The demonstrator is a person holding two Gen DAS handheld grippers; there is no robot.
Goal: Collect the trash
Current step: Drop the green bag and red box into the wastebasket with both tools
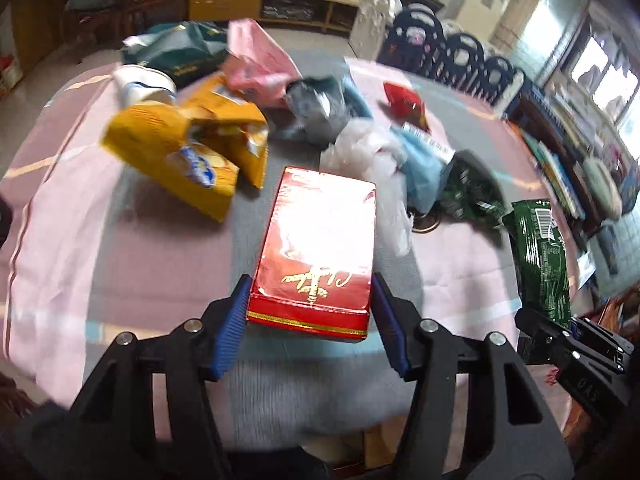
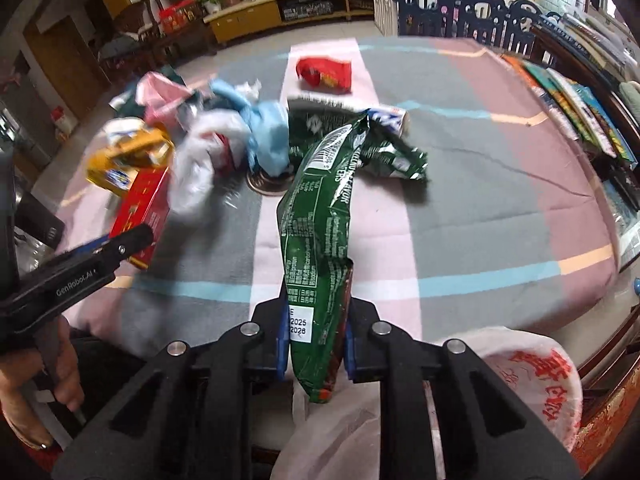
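My left gripper (image 1: 310, 304) is shut on a red box with gold script (image 1: 320, 248), its blue pads against both sides; the box also shows in the right wrist view (image 2: 144, 208). My right gripper (image 2: 314, 332) is shut on a long green snack wrapper (image 2: 316, 224), which also shows at the right of the left wrist view (image 1: 540, 256). A pile of trash lies on the checked tablecloth (image 2: 480, 208): yellow snack bags (image 1: 184, 148), a pink bag (image 1: 256, 60), a grey wrapper (image 1: 316, 108), white plastic (image 1: 364, 152), a blue bag (image 1: 420, 168), a red packet (image 2: 324, 72).
A white plastic bag with red characters (image 2: 532, 380) hangs at the table's near edge below my right gripper. Another green wrapper (image 2: 384, 148) lies mid-table. Books (image 2: 580, 108) lie along the right. A blue and white play fence (image 2: 460, 4) and a yellow cabinet (image 2: 280, 12) stand behind.
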